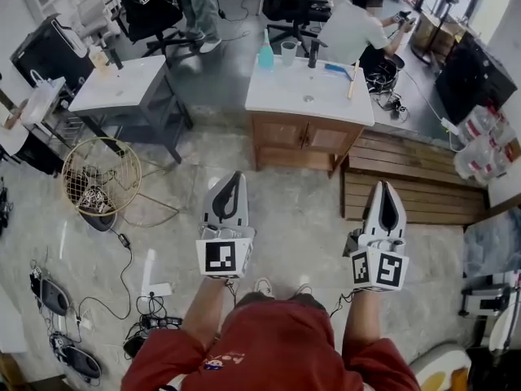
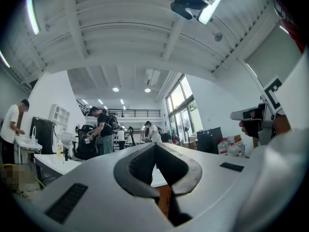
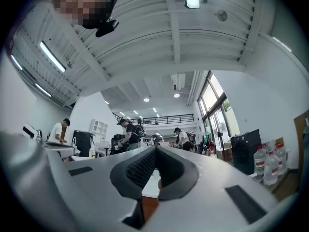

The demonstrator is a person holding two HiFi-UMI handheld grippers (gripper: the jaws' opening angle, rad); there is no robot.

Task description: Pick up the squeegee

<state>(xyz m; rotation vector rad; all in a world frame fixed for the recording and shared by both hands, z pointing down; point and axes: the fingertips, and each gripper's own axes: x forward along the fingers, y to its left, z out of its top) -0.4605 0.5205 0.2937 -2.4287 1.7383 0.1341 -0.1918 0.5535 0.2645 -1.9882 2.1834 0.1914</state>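
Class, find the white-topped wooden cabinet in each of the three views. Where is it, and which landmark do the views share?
Head view: wooden cabinet at upper centre.
Left gripper view: bottom centre, a sliver through the gap in the jaws.
Right gripper view: bottom centre, again through the jaw gap.
Shared landmark: water bottles at the right of each view.

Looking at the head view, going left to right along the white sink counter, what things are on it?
Teal bottle → clear cup → dark faucet → blue item → pale stick.
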